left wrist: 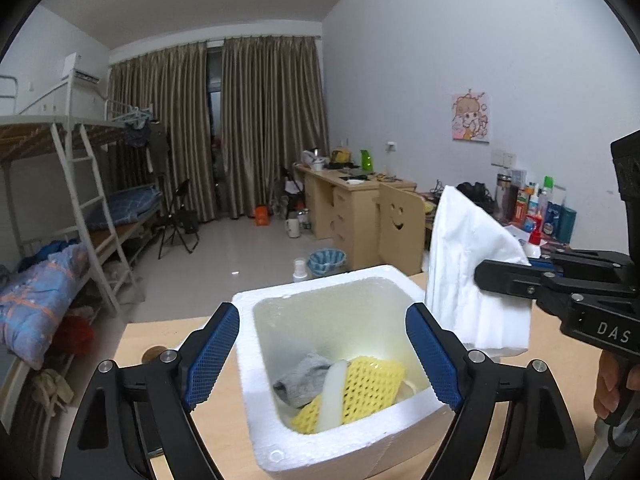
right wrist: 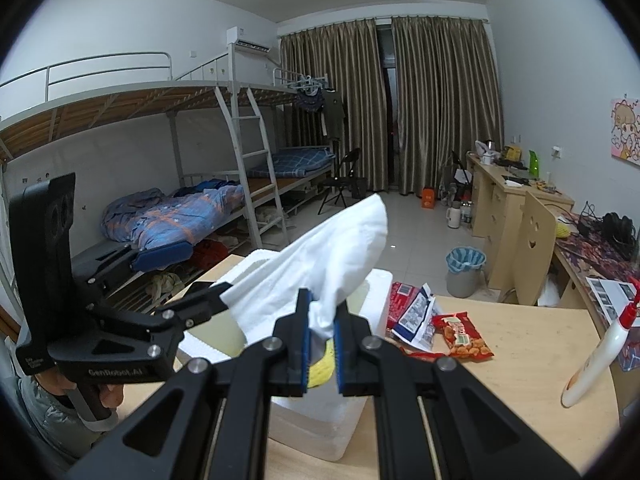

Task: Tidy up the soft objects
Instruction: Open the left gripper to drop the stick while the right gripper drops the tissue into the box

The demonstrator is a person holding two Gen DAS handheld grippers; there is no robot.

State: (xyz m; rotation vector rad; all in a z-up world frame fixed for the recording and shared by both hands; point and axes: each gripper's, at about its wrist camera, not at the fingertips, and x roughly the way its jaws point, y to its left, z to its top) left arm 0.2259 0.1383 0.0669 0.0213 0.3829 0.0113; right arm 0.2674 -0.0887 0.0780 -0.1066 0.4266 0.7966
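"DAS" on right hand-held gripper [left wrist: 486, 278], "GenRobot.AI" on left hand-held gripper [right wrist: 200, 276]

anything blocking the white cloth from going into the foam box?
Nothing visible. The right gripper holds the white cloth beside the foam box, whose top is open. A grey sock and yellow mesh lie at the bottom, with room above. The left gripper is open, straddling the box.

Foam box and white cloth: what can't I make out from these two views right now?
- Foam box floor: left wrist view, covered by the grey sock and yellow mesh.
- Box opening: right wrist view, blocked by the white cloth and the right gripper.
- Cloth's lower end: left wrist view, behind the box rim.
- Snack packet print: too small.
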